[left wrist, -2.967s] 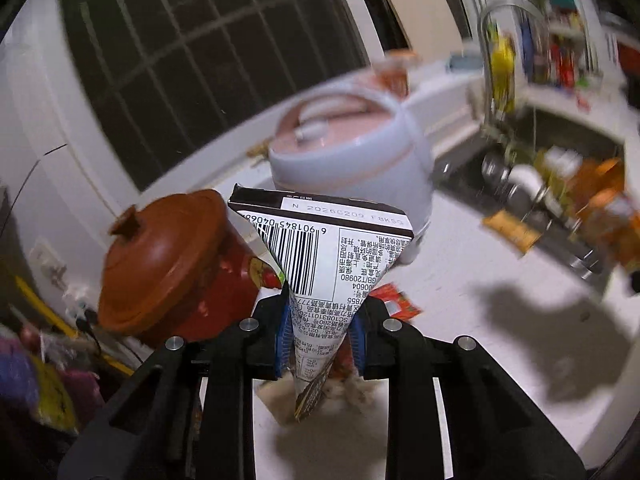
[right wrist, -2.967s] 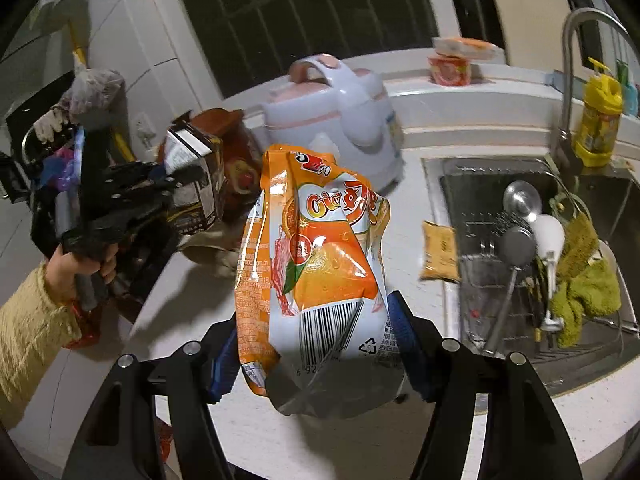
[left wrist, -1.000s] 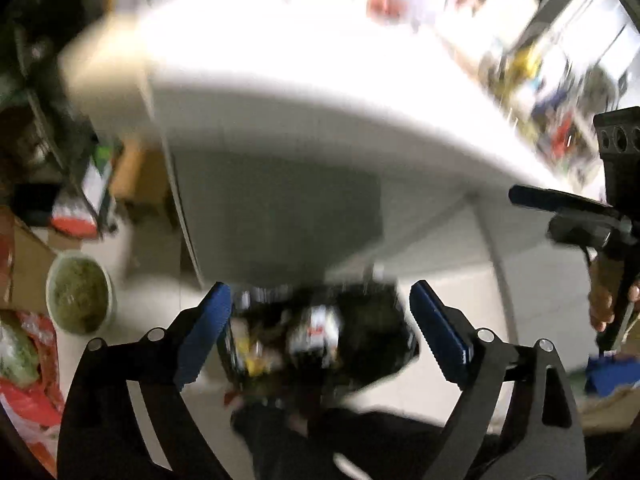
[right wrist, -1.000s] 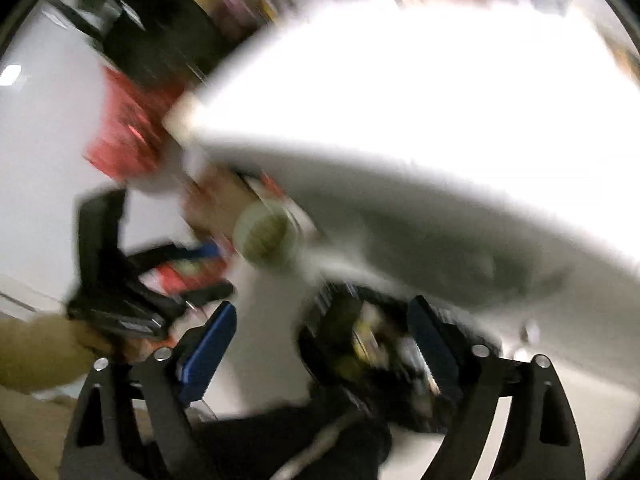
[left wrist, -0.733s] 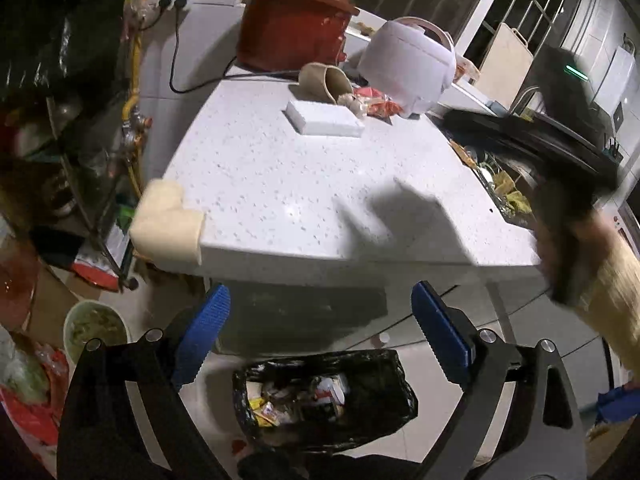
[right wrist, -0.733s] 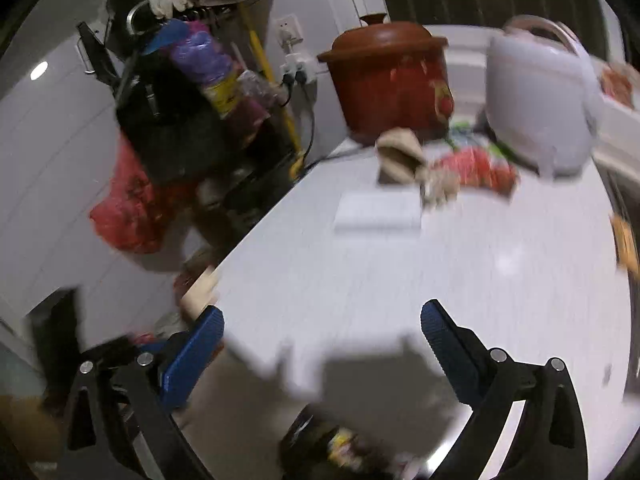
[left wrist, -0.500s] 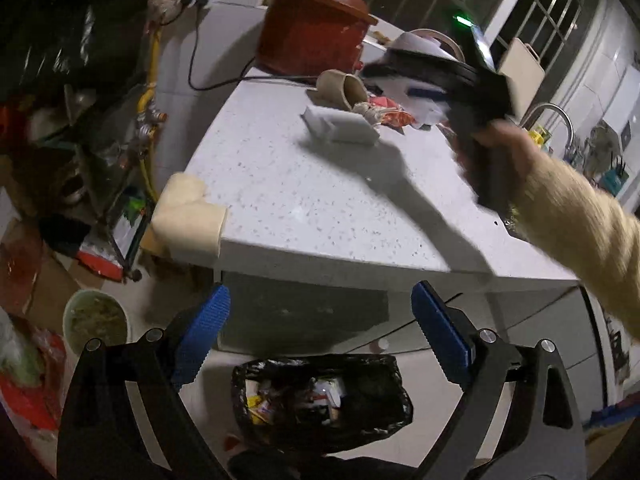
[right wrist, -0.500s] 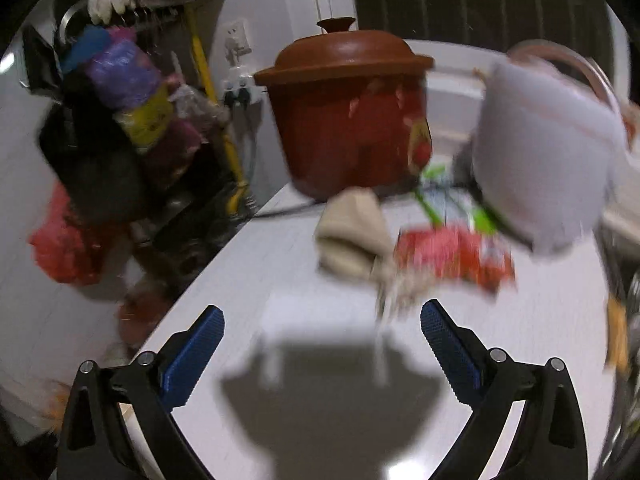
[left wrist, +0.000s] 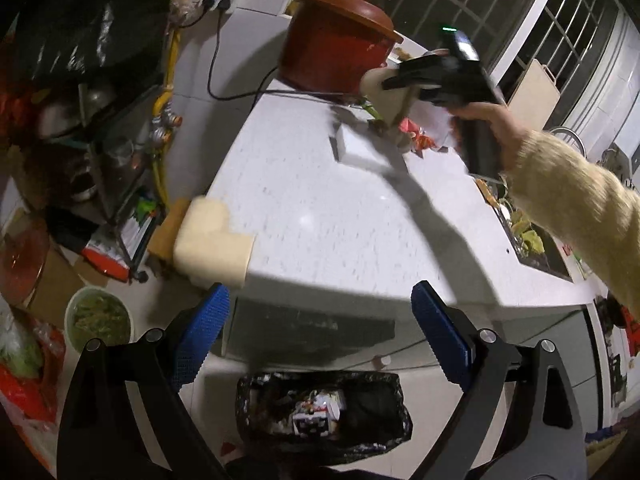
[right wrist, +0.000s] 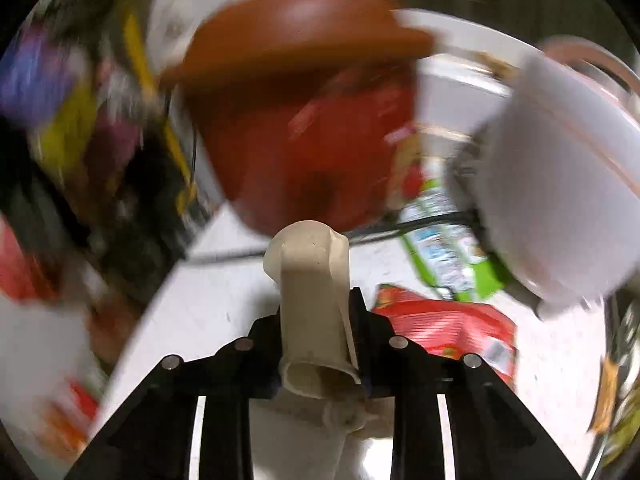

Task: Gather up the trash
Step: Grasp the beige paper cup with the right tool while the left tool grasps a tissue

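The right gripper [right wrist: 316, 334] is clamped on a crushed beige paper cup [right wrist: 312, 300], held above the white counter [left wrist: 320, 216] in front of the red pot [right wrist: 304, 120]; a red wrapper [right wrist: 444, 328] lies just beside it; the left gripper [left wrist: 320, 332] hangs with jaws wide and empty over the black-lined trash bin [left wrist: 320, 412] on the floor below the counter's edge.

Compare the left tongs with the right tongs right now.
The left tongs are spread wide and hold nothing; the right tongs are clamped on a crushed beige paper cup. The left hang over the black-lined trash bin on the floor; the right are up over the white counter.
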`<action>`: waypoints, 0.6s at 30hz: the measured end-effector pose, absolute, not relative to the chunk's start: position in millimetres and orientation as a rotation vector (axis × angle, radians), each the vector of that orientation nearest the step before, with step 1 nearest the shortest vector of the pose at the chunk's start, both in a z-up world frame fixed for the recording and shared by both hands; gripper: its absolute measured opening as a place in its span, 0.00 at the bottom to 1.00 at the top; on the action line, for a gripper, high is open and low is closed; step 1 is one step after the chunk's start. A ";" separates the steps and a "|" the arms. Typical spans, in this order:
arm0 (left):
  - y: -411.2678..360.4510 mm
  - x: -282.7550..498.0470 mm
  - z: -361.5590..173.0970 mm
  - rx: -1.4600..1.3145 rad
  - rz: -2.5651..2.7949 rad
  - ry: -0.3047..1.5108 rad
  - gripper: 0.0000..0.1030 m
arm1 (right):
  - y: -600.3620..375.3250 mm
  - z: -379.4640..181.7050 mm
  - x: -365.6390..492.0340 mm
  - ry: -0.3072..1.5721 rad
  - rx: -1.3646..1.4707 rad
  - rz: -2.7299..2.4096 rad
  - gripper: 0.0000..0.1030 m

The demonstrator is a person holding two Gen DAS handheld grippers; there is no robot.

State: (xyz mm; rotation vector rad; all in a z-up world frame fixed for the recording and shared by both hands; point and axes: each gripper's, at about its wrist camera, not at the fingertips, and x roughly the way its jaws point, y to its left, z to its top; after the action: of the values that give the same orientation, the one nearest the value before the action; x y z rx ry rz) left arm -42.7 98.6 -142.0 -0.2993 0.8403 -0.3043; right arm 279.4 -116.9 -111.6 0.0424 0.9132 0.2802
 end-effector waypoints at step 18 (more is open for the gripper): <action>-87.5 178.7 -134.0 0.258 -0.366 0.884 0.87 | -306.2 -59.2 92.6 0.795 0.576 0.334 0.28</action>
State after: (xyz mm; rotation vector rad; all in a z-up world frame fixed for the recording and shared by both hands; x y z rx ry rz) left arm 178.7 -87.5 -134.0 0.2584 0.8837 -0.3660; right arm 92.6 -306.2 -59.2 0.5763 0.7946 0.3343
